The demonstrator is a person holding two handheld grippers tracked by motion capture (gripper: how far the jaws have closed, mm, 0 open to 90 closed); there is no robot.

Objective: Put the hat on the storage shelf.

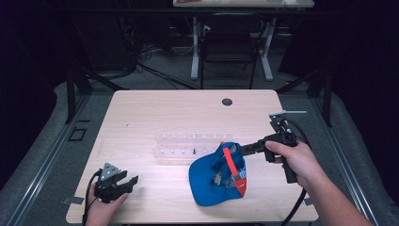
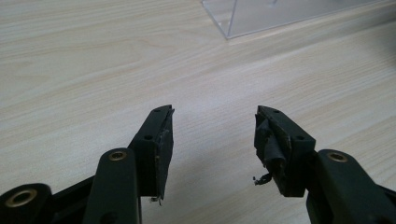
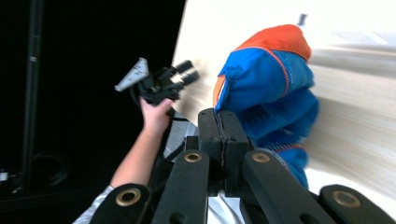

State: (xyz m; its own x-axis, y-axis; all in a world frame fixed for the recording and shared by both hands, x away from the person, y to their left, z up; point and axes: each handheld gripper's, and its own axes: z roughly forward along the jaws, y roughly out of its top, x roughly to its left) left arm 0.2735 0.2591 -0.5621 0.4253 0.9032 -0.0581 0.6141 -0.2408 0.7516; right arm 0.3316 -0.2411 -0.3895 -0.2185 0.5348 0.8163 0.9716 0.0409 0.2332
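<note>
A blue cap (image 1: pixel 206 184) with an orange strap (image 1: pixel 230 161) lies crumpled on the wooden table (image 1: pixel 155 113), front right of centre. My right gripper (image 1: pixel 241 149) reaches in from the right and is shut on the cap's upper edge, holding that side raised. In the right gripper view the jaws (image 3: pixel 223 116) are pressed together and the blue and orange cloth (image 3: pixel 268 79) bunches just beyond them. My left gripper (image 1: pixel 131 177) rests open near the table's front left corner, well apart from the cap. Bare wood shows between its jaws (image 2: pixel 214 119).
A clear plastic rack (image 1: pixel 186 143) lies across the table's middle, just behind the cap; its corner (image 2: pixel 280 14) is ahead of the left gripper. A dark cable hole (image 1: pixel 227 101) sits near the far edge. A chair (image 1: pixel 229 44) and desk legs stand beyond the table.
</note>
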